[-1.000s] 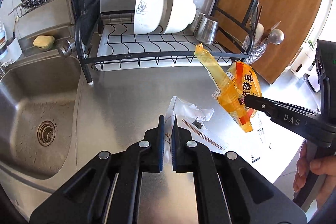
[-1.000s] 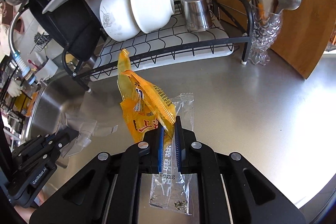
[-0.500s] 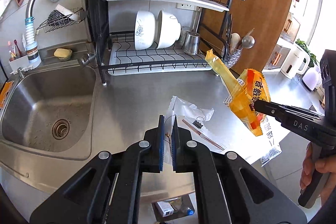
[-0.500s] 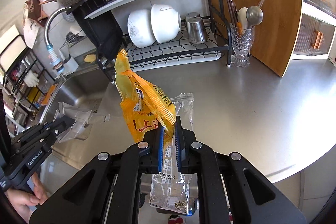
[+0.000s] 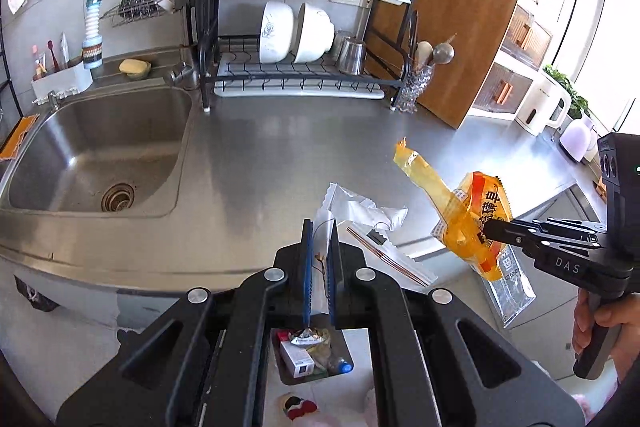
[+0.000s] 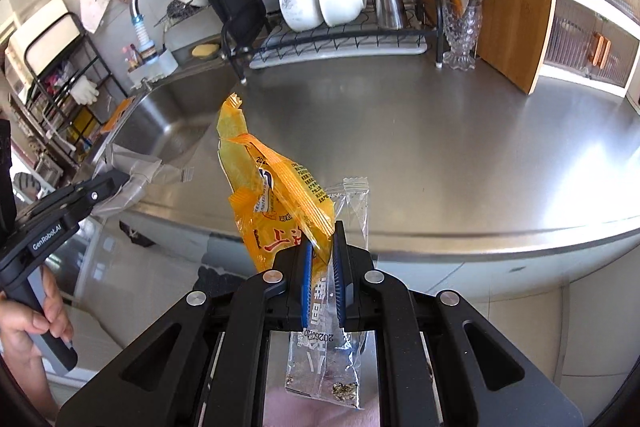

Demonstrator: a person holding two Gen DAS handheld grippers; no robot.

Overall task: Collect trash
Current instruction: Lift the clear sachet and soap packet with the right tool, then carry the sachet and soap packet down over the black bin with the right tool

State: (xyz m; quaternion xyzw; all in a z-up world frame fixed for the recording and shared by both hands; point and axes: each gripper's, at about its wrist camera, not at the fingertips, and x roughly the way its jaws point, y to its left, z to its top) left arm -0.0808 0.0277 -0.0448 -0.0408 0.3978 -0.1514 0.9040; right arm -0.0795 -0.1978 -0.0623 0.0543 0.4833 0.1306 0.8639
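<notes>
The job looks nearly done, judging by how things lie: both grippers carry trash off the counter edge, and only the drop is left.

Nearest, the left gripper (image 5: 319, 259) has its fingers clenched on a clear bag (image 5: 352, 211), thin crinkled film with a torn zigzag edge and a small dark tag and thin sticks showing through it. The bag hangs in the air at the counter's front edge. Straight below the fingers a bin (image 5: 310, 351) on the floor sits open, already holding a small white box, crumpled foil and a bottle. So the left load seems ready to fall in.

The right gripper (image 6: 320, 259) grips 2 pieces at once: an orange wrapper (image 6: 276, 199), glossy printed plastic with a serrated seam and a long twisted translucent tail sticking up, and a clear sachet (image 6: 352, 203), flat film with printed text and dark crumbs settled in its lower end. Both hang in front of the counter, not over the bin as far as the left view shows, so this gripper likely has to cross over.

Farther off, the steel counter (image 6: 460, 155) is smooth, brushed and shows no other wrappers. Beyond lie the sink (image 5: 100, 147) and the wire dish rack (image 5: 304, 75) with 2 white bowls.
</notes>
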